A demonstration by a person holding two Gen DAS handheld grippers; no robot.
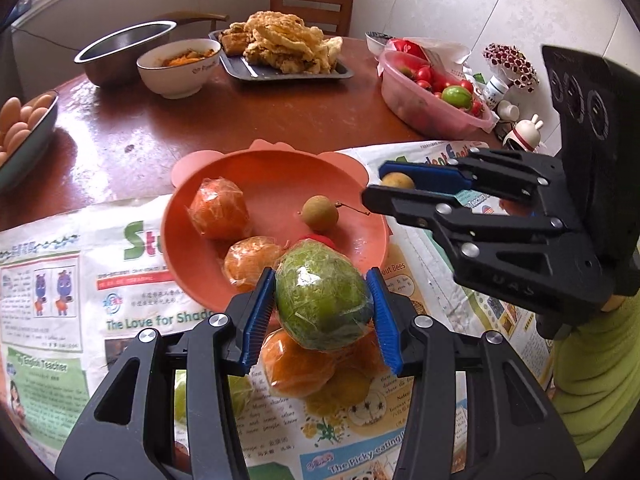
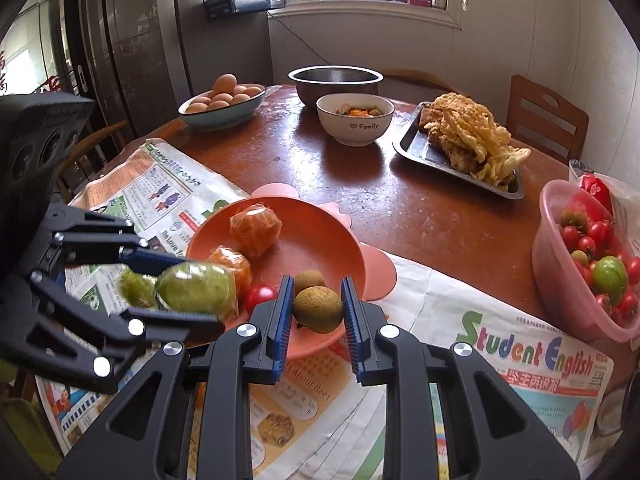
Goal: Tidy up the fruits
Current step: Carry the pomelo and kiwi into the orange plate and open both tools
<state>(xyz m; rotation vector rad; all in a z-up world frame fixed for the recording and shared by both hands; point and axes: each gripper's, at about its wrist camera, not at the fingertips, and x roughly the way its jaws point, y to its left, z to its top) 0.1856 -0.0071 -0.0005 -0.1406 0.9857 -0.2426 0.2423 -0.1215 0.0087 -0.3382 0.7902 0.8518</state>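
Note:
My left gripper [image 1: 325, 307] is shut on a green wrapped fruit [image 1: 322, 294] and holds it above the near rim of the orange plate [image 1: 276, 184]. The plate holds two wrapped oranges [image 1: 218, 208], a brown longan [image 1: 320, 213] and a red tomato [image 2: 260, 296]. More wrapped oranges [image 1: 296, 364] lie on the newspaper under the green fruit. My right gripper [image 2: 318, 312] is shut on a second brown longan [image 2: 318, 309] at the plate's right edge; it also shows in the left wrist view [image 1: 394, 184]. The left gripper shows in the right wrist view [image 2: 188, 288].
A pink tub of tomatoes [image 2: 588, 264], a tray of fried food [image 2: 468, 148], a white bowl [image 2: 354, 122], a steel bowl [image 2: 334, 82] and a bowl of eggs [image 2: 222, 104] stand on the round brown table. Newspaper [image 2: 520, 356] covers the near side. A chair [image 2: 546, 116] stands behind.

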